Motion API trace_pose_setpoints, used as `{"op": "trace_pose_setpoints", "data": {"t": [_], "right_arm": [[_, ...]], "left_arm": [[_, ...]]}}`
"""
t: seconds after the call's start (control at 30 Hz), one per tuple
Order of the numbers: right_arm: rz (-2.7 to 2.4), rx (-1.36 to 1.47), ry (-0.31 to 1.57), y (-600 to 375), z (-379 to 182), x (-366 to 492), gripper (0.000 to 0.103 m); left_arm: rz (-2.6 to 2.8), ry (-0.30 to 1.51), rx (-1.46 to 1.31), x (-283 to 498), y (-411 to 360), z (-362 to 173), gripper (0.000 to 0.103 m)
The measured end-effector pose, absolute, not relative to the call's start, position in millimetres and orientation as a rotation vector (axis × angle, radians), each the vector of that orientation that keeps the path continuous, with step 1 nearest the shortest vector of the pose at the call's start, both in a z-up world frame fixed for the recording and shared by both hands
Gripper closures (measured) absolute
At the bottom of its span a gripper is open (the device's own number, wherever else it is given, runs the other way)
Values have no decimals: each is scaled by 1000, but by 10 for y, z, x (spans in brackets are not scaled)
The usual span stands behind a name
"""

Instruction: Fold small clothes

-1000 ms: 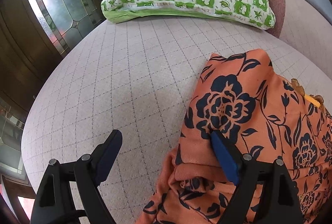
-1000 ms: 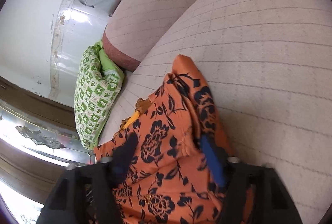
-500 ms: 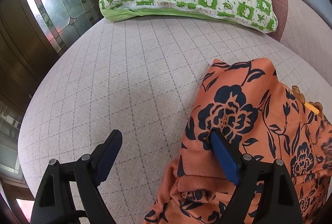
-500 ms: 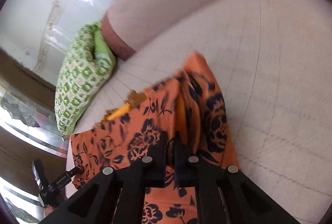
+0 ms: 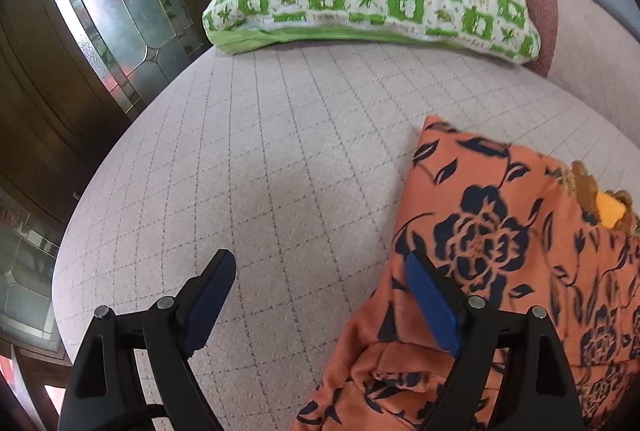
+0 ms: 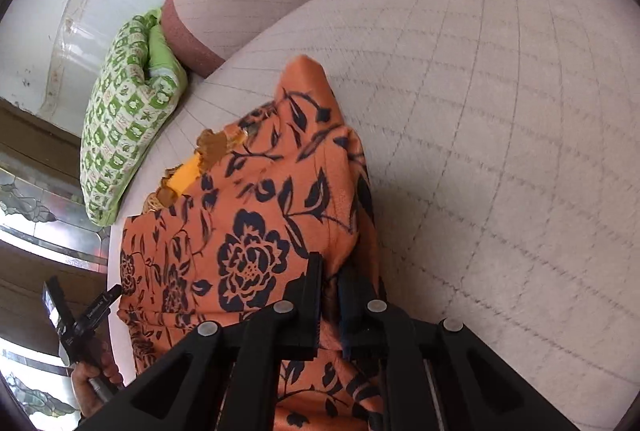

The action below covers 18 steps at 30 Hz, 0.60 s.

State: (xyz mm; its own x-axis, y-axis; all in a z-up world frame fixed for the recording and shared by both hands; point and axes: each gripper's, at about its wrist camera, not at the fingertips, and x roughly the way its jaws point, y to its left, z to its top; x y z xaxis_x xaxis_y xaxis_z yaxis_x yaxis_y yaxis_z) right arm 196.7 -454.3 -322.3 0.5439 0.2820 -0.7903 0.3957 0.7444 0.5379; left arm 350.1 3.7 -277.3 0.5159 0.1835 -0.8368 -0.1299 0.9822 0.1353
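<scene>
My right gripper (image 6: pixel 329 281) is pinched tight on a fold of the orange floral garment (image 6: pixel 256 231), which lies on the quilted sofa seat (image 6: pixel 500 151). My left gripper (image 5: pixel 320 295) hangs wide over the garment's edge, nothing between the pads. Risks: the thin pinch could slip if I pull fast; I may have caught two layers, dragging the whole bundle; the unheld left side could bunch

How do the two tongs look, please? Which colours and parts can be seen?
Both tongs are matte black plastic with angular, triangular cut-out arms and round silver rivets at the pivots. The left tongs carry flat dark blue pads on the inner faces. The right tongs show the same black frame and rivets. No cables or sleeves are visible.
</scene>
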Motion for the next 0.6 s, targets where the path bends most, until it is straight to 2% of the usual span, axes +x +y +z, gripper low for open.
{"op": "trace_pose_setpoints", "data": {"t": [0.13,0.23,0.37,0.47,0.53,0.6], "right_arm": [[-214,695,911,-4703,-2958,1845,93],[-168,760,816,-4729,-2908,1848,93],[-73,762,833,-4477,-2992,2129,93],[-106,741,902,-4335,-3239,2307,93],[-139,725,952,-4312,-3442,2388,95],[-135,715,939,-4300,-3381,2406,95]], "left_arm": [[152,979,34,3472,-46,-2684,16],[107,950,53,3426,-225,-2648,16],[58,947,140,3413,-482,-2741,16],[70,1032,250,3498,-599,-3015,16],[64,1050,249,3520,-575,-3095,13],[57,1060,209,3537,-505,-3016,13]]}}
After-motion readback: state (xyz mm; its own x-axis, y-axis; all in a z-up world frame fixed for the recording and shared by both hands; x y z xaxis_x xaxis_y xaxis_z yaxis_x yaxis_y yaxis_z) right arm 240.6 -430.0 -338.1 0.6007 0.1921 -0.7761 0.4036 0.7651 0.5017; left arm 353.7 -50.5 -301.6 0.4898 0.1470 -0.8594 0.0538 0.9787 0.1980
